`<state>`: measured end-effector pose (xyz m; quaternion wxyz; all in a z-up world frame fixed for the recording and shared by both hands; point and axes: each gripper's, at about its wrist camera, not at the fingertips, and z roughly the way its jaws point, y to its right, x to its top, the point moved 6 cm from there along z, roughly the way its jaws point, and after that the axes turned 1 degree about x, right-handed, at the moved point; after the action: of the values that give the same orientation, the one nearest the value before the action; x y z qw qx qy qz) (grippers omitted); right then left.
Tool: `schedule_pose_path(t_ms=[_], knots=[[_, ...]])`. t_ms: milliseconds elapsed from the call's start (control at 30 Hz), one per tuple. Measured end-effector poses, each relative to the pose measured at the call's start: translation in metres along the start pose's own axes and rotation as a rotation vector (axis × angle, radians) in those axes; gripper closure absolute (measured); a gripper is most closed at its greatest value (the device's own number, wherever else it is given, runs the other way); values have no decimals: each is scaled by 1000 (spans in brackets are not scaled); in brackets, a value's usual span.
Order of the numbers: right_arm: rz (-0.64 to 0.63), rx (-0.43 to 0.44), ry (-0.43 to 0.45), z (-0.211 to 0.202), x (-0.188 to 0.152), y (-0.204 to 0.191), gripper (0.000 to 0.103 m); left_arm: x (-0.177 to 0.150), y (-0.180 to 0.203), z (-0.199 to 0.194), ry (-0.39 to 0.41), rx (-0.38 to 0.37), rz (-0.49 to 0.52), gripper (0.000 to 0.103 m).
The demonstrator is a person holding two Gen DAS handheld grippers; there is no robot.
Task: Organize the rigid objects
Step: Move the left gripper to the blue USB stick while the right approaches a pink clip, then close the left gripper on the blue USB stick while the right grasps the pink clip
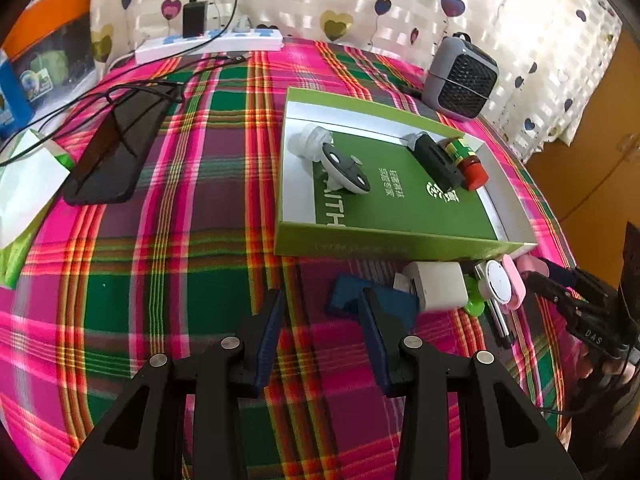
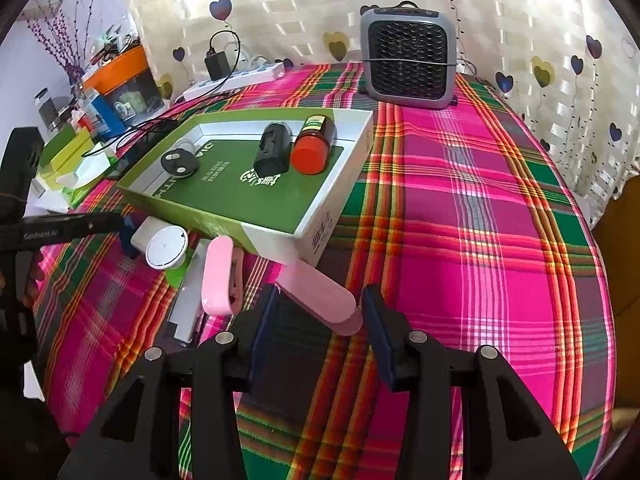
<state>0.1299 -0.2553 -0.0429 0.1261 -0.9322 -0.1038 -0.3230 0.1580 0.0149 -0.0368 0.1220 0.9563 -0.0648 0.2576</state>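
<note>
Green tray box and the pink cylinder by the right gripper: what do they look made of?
Green tray box: likely cardboard, matte print, white raw-looking walls and a barcode label. Pink cylinder: probably smooth plastic with a soft sheen; can't confirm.

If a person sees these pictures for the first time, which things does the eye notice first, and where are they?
First comes the bright pink and green plaid tablecloth that covers the whole table. On it lies a shallow green box holding a red-capped bottle beside a black block. A grey grilled heater stands at the far edge, by the heart-printed curtain.
</note>
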Motion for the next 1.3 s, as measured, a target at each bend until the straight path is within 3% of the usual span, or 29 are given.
schedule_pose_path(t_ms=[267, 467, 633, 933, 1300], knots=[[5, -2, -1, 0, -1, -1, 59, 16, 1, 12, -20, -18, -34, 66], [4, 3, 10, 0, 1, -2, 59, 23, 0, 17, -49, 117, 16, 66], [7, 19, 10, 3, 2, -1, 59, 20, 1, 19, -69, 143, 47, 66], [-1, 47, 8, 1, -1, -2, 59, -1, 2, 8, -81, 136, 54, 66], [-86, 52, -22, 1, -8, -14, 59, -27, 10, -10, -60, 28, 8, 66]])
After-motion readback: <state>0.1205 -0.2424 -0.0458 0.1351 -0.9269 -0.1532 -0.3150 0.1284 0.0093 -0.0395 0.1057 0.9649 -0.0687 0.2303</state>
